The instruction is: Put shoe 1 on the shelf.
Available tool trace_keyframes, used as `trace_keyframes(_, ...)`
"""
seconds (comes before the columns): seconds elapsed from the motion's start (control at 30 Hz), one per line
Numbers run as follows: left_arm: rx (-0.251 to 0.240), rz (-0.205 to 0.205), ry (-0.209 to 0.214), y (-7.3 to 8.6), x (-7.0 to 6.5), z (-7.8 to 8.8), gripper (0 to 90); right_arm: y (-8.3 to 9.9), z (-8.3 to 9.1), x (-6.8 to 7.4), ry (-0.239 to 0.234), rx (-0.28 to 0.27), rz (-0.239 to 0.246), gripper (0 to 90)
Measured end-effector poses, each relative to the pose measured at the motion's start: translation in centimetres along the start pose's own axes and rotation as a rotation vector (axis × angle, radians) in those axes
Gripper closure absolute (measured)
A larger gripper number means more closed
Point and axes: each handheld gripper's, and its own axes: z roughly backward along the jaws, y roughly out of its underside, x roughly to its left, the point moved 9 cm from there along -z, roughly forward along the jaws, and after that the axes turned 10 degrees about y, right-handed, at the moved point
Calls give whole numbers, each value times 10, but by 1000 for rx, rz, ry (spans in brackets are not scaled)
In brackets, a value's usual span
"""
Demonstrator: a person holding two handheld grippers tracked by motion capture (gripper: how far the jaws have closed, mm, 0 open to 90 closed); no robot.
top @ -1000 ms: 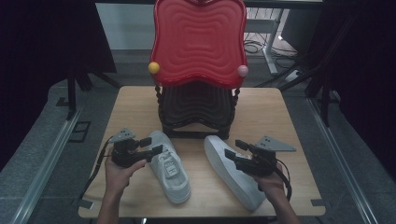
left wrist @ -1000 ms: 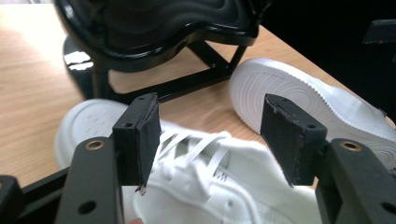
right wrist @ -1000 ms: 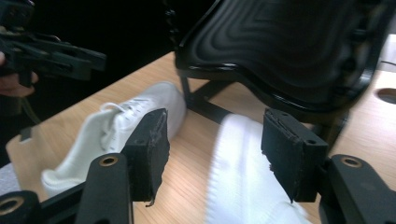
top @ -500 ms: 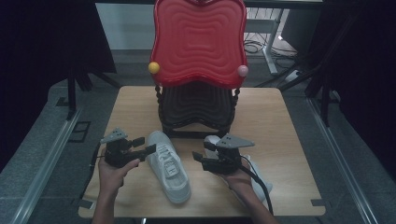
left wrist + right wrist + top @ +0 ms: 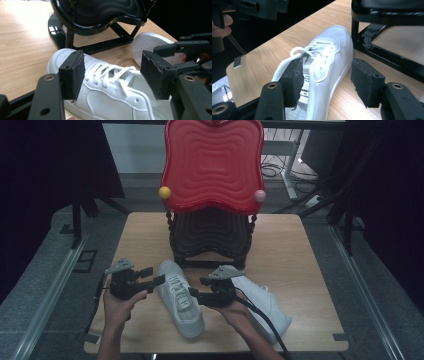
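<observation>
We bring both spread tools, left tool point(image 5: 156, 279) and right tool point(image 5: 194, 292), whose jaws have just been narrowing, around the near shoe point(image 5: 181, 297); next we must pinch its laces point(image 5: 110, 72).

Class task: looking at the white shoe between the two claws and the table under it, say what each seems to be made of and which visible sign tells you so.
The white shoe looks like smooth leather or synthetic leather with a matte finish: stitched panels, toe perforations and woven flat laces; which of the two is unclear. The table looks like pale wood or wood-look laminate: lengthwise grain lines and a slight sheen.
</observation>
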Motion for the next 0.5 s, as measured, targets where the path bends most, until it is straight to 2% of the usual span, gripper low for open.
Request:
trace_keyframes(0.2, -7, 5, -4, 0, 2, 2, 367, 12, -23, 7, 3, 37, -4, 464)
trace_keyframes(0.37, 0, 6, -3, 2, 3, 0, 366, 17, -32, 8, 7, 60, -2, 481)
trace_keyframes(0.47, 4, 4, 0, 2, 2, -1, 367, 21, -40, 9, 32, 84, 15, 497)
trace_keyframes(0.5, 6, 4, -2, 3, 2, -1, 366, 25, -46, 8, 63, 103, 45, 510)
